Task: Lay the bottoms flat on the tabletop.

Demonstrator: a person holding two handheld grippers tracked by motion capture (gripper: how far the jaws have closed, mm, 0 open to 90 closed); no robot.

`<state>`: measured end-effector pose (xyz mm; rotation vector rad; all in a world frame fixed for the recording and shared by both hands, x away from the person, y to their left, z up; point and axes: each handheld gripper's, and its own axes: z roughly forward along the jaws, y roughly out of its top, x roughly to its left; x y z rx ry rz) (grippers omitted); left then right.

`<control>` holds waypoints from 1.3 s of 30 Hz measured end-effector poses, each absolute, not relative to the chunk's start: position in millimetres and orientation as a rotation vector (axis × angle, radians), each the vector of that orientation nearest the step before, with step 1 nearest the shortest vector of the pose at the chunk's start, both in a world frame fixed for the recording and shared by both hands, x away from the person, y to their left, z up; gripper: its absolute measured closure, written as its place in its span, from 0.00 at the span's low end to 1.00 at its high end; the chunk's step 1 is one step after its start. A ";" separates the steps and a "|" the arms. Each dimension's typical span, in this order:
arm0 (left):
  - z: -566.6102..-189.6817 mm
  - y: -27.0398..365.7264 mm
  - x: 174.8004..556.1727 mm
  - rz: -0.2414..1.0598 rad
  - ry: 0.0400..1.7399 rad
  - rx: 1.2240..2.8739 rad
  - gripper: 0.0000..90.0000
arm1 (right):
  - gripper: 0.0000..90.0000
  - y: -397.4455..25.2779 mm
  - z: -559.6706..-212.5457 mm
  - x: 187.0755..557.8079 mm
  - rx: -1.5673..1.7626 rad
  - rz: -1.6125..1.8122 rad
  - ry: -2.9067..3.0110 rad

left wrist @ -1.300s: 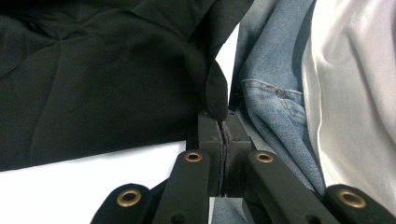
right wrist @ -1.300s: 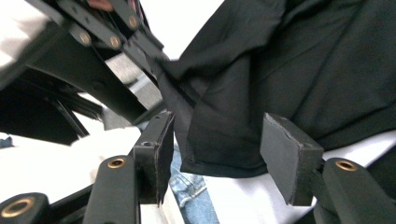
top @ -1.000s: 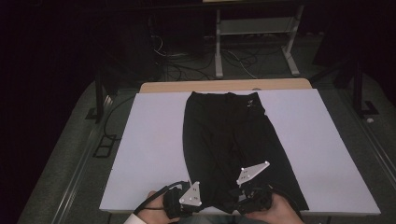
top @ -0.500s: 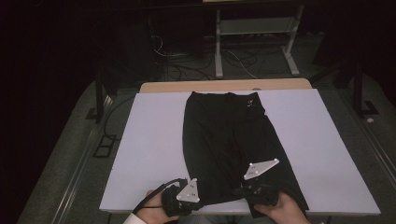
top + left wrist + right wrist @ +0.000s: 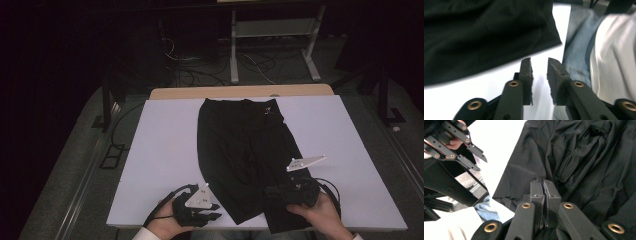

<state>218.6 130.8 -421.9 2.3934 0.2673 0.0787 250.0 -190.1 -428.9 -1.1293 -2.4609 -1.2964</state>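
Black trousers [image 5: 240, 150] lie flat on the white table [image 5: 160, 150], waistband at the far end and leg hems near the front edge. My left gripper [image 5: 216, 211] rests at the front edge just left of the near hem. In the left gripper view it [image 5: 539, 62] stands open over bare table, with the hem [image 5: 486, 37] just ahead. My right gripper [image 5: 271, 192] lies over the lower right leg, pointing left. In the right gripper view it [image 5: 543, 182] is shut above the wrinkled cloth [image 5: 586, 165], and no fold shows between the pads. The left gripper [image 5: 475, 157] appears there at the upper left.
White table surface lies bare on both sides of the trousers. A wooden strip [image 5: 240, 92] borders the far edge. A metal stand [image 5: 270, 45] and cables [image 5: 200, 65] are on the dark floor beyond. The person's jeans [image 5: 579, 50] are at the front edge.
My right gripper has shifted to the right over the lower right leg. The left gripper has hardly moved.
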 end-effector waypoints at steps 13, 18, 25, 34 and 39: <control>-441.1 73.6 230.7 -0.006 0.178 2.398 0.60 | 0.96 -199.3 -438.3 267.6 -1.218 -1.278 -2.361; -444.6 65.6 233.5 0.029 0.206 2.407 0.55 | 0.96 -200.9 -441.7 272.0 -1.239 -1.275 -2.336; -447.3 64.3 231.6 0.076 0.238 2.430 0.67 | 0.96 -201.4 -441.6 271.3 -1.238 -1.273 -2.332; -446.0 67.9 230.9 0.062 0.217 2.443 0.98 | 0.96 -203.4 -442.1 271.6 -1.251 -1.272 -2.326; -442.0 75.1 222.0 0.060 0.201 2.477 0.98 | 0.96 -206.4 -442.4 271.2 -1.257 -1.266 -2.321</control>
